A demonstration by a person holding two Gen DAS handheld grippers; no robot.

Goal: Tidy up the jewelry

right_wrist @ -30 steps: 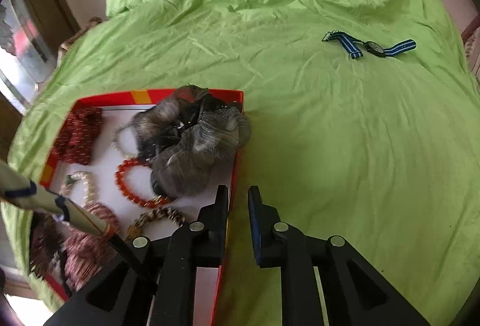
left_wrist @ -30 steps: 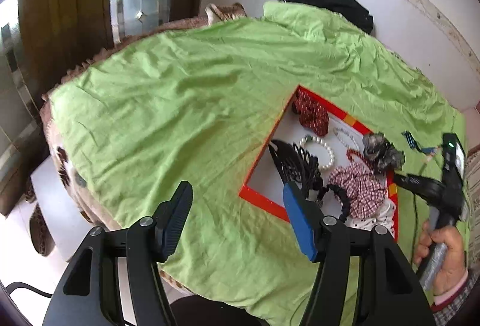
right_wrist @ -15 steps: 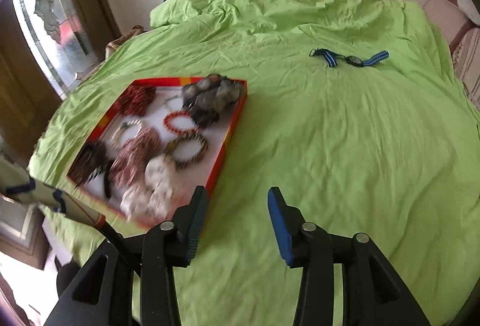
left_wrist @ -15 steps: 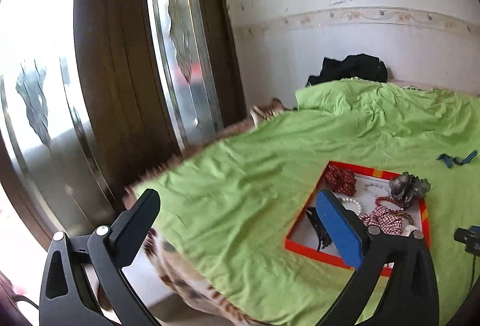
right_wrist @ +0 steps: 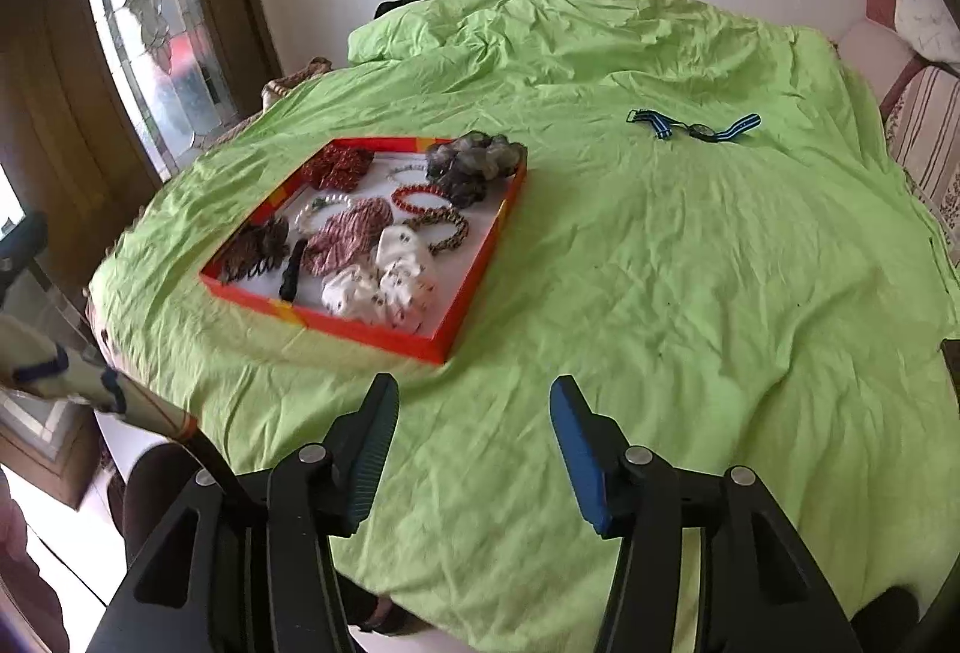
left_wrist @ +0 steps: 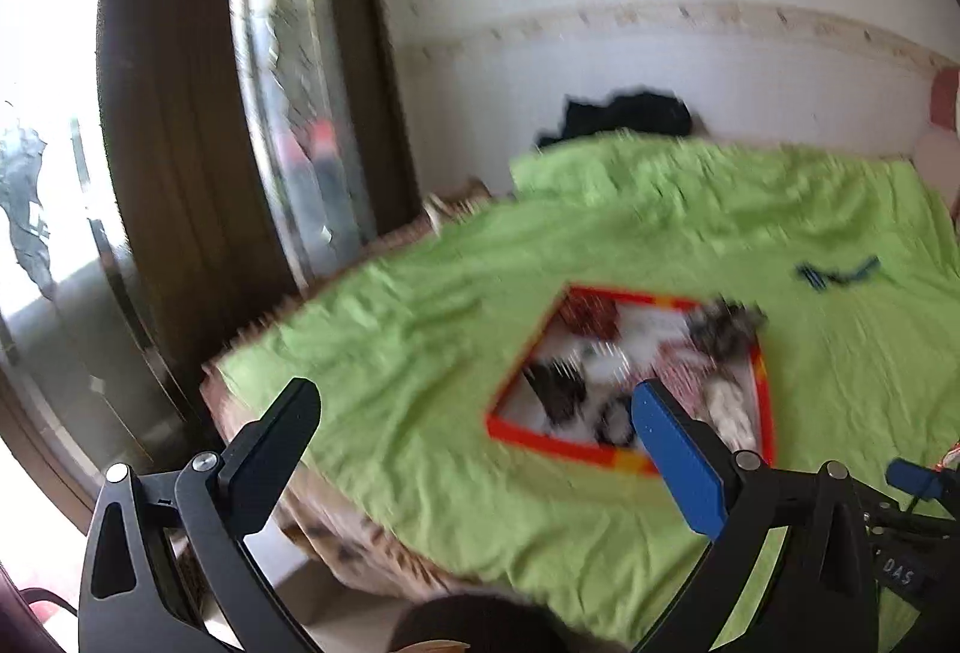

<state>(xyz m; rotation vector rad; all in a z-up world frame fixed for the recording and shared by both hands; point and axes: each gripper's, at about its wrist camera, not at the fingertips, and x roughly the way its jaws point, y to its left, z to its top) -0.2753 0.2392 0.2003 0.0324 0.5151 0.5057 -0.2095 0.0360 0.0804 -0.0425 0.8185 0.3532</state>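
Ahead and left of the right gripper (right_wrist: pixel 474 449): orange tray (right_wrist: pixel 474 287) on green bedspread (right_wrist: pixel 690 293), already full of scrunchies and bead bracelets. Far ahead, slightly right, well apart from tray: striped-strap watch (right_wrist: pixel 696 128), probably light and floppy, best pinched at the stiffer case. Right jaws opening on nothing; left gripper (left_wrist: pixel 474 449) spread wide, empty.
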